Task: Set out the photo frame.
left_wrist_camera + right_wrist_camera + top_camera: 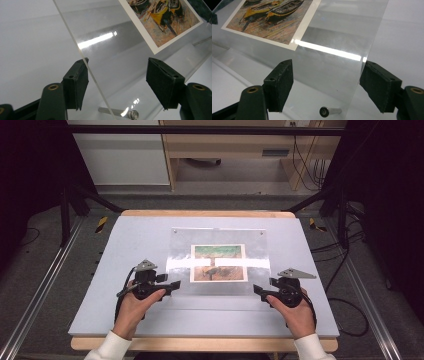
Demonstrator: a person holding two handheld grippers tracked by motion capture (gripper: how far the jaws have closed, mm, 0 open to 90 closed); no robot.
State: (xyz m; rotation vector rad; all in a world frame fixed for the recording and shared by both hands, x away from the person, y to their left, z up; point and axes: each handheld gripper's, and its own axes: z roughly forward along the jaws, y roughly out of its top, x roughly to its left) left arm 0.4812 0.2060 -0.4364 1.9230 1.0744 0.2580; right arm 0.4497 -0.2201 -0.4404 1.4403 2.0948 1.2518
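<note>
Clear acrylic sheet (218, 260) bearing a boat painting print (218, 263), lying on the pale grey desk (125, 240). Left gripper (175, 284) and right gripper (257, 290): fingers apart, straddling opposite sheet edges (likely to grip both ends evenly), pads not pressing.

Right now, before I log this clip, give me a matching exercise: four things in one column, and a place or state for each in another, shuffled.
Things
1. clear acrylic sheet
2. painted boat picture with a white border
3. left gripper
4. small silver metal post

Places or states
A. under the clear panel, near its middle
B. jaws apart astride the panel's left edge
C. lying across the pale grey table
D. beneath the sheet's corner, by the right gripper

Pairs: 1-C, 2-A, 3-B, 4-D
</note>
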